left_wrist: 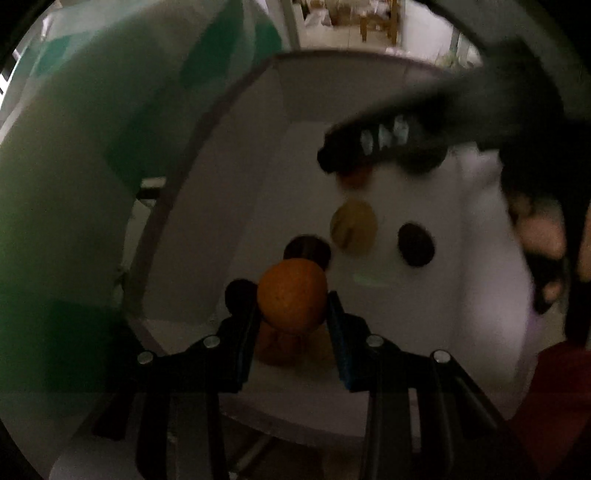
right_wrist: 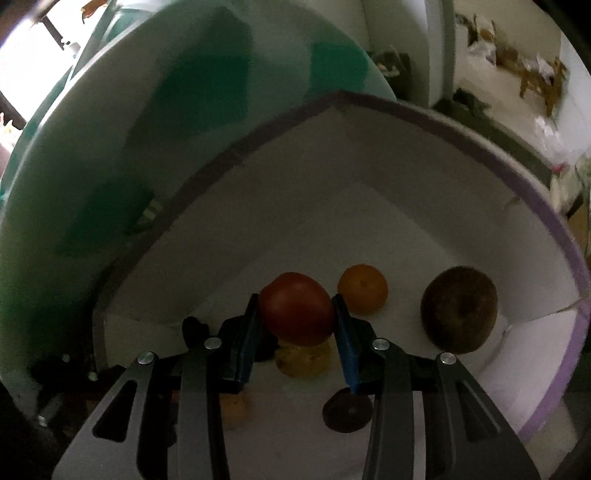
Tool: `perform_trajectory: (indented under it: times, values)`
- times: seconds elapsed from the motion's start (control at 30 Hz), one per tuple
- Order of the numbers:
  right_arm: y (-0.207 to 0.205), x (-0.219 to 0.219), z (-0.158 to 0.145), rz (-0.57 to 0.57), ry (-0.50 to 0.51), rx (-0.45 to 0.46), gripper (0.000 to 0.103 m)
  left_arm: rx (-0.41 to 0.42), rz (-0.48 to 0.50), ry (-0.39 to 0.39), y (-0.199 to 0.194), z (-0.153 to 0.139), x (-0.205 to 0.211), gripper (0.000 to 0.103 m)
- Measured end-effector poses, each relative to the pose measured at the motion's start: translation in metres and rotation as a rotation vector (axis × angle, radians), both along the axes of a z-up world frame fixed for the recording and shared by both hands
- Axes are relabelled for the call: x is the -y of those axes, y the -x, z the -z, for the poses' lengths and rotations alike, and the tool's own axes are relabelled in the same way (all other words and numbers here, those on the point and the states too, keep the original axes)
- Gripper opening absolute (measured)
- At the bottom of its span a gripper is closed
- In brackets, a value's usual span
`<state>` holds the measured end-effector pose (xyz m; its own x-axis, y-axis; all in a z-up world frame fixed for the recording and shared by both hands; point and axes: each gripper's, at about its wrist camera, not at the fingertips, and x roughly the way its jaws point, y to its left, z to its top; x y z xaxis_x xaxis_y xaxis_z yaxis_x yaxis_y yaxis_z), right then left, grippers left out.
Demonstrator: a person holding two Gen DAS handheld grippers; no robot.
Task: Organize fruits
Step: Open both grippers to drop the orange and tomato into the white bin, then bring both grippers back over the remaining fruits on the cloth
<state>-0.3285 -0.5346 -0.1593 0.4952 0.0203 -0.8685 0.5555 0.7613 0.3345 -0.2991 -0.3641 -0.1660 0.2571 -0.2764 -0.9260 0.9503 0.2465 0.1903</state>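
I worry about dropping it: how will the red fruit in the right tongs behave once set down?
The red fruit looks round and smooth, so it would probably roll on the white surface. Its skin seems glossy, so it may slip in the right tongs, whose pads touch only its sides. It probably holds its shape.

This looks like a lived-in home; beyond the left claw, past the white box's far rim point(left_wrist: 354, 59), wooden chair legs point(left_wrist: 380, 18) stand on a pale floor; up and to the right of the right claw, clutter point(right_wrist: 524, 66) lies strewn over a light floor; the light is dim.
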Motion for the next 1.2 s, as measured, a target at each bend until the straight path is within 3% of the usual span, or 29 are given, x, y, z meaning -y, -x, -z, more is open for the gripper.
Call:
perform_trajectory:
  times: [0.43,0.5,0.6,0.83,0.93,1.07,1.2]
  values:
    - [-0.001,0.009,0.013,0.045,-0.055,-0.058,0.041,0.003,0.023,-0.061,-0.005,0.028,0.001,0.037]
    - [0.000,0.011,0.014,0.054,-0.070,-0.061,0.056,0.004,0.021,-0.061,-0.007,0.029,0.000,0.038]
    - [0.001,0.011,0.014,0.057,-0.078,-0.058,0.056,0.007,0.016,-0.049,-0.010,0.029,-0.001,0.052]
    - [0.000,0.018,0.018,0.062,-0.093,-0.058,0.058,0.013,0.011,-0.025,-0.013,0.034,0.000,0.059]
    - [0.001,0.019,0.020,0.064,-0.103,-0.063,0.058,0.010,0.005,-0.011,-0.016,0.027,-0.011,0.060]
    - [0.001,0.022,0.025,0.071,-0.133,-0.082,0.058,0.032,0.006,0.030,0.006,0.010,-0.004,0.073]
    - [0.004,0.028,0.028,0.094,-0.180,-0.069,0.058,0.090,0.048,0.119,0.020,-0.017,-0.013,0.081]
